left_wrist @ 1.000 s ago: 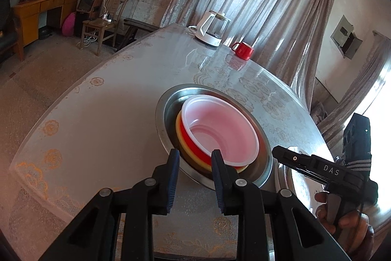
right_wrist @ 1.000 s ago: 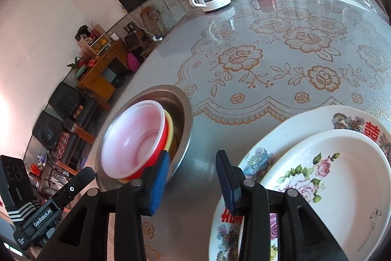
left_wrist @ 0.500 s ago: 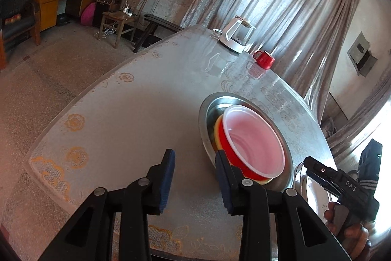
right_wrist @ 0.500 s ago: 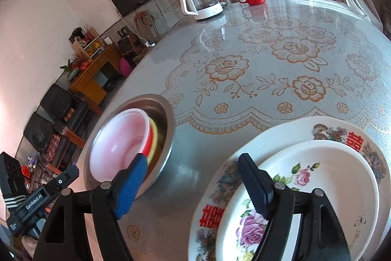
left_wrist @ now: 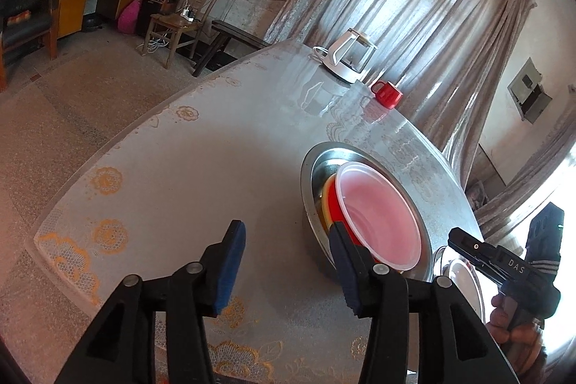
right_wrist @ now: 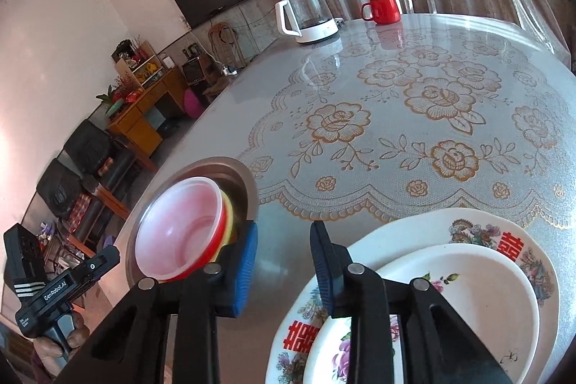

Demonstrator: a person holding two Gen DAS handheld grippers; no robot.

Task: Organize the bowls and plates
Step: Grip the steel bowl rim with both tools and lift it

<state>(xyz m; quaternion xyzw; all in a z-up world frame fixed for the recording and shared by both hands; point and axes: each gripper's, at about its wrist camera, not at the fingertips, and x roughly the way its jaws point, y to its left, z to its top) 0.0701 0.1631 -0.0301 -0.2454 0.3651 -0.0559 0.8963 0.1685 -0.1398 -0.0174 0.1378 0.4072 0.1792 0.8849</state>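
At the near edge of the table (left_wrist: 162, 168), backed the left gripper (left_wrist: 284, 236) away from the stack of bowls (left_wrist: 378, 222). A second ago straddled the stack's near rim almost shut; now stands off toward 9 o'clock of it, jaws partway apart and opening, with nothing between them but tablecloth. Left the bowls nested pink over red over yellow inside the metal basin (left_wrist: 309, 168), at 3 o'clock in the left view, sitting settled and gripped by nothing. Cannot tell whether the pad nearest the basin brushes its rim or merely overlaps it in the picture. Over on the other side, swung the right gripper (right_wrist: 284, 234) wide half a second back and is closing it again — narrowly apart now, empty, aimed at the bare strip of table between the basin at 9 o'clock and the flowered plates (right_wrist: 468, 225) at 4 o'clock. Barely shifted it otherwise. Found the plates already paired, the smaller lying inside the larger, just beside the basin but apart from it. Reads, as a judgement, like a release just finished: bowls gathered in one nest, plates in one pile, both grippers free. Probably little left to sort, unless either pile is meant to go elsewhere.
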